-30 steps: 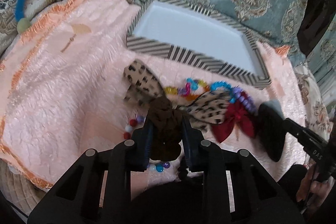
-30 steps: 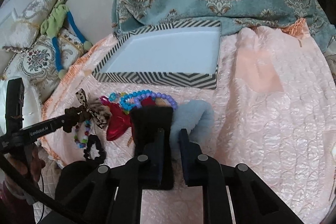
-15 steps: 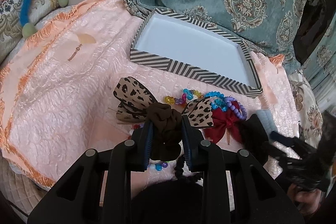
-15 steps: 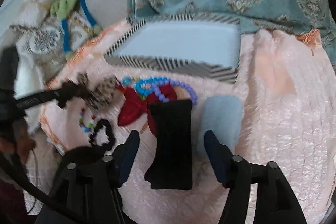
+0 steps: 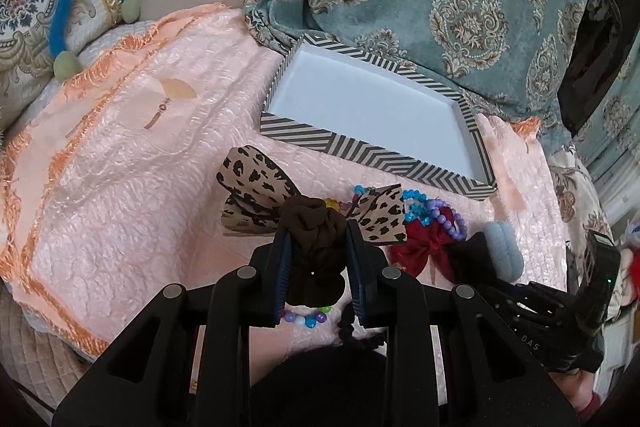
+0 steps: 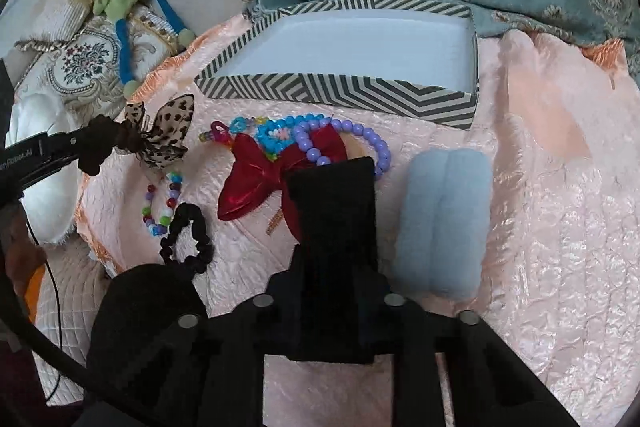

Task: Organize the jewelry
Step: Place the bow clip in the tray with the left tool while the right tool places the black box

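My left gripper [image 5: 318, 227] is shut on a brown scrunchie with a leopard bow [image 5: 256, 187] and holds it just above the pink cover. From the right wrist view, that scrunchie [image 6: 164, 135] hangs at the left. My right gripper [image 6: 334, 259] is shut on a black plush hair clip [image 6: 332, 211], which hides its fingertips. Beside the clip lie a red bow [image 6: 256, 179], a purple bead bracelet [image 6: 348, 131] and a pale blue plush clip [image 6: 444, 219]. A striped box [image 5: 372, 147] with a white inside sits open behind them.
A black scrunchie [image 6: 186, 239] and a multicoloured bead bracelet [image 6: 160, 203] lie near the cover's front edge. A teal patterned blanket [image 5: 460, 7] rises behind the box. A green and blue plush toy [image 5: 64, 7] lies on cushions at the far left.
The right jaws spread wide around the black clip, then closed on it. The left gripper rose a little with the leopard bow scrunchie.
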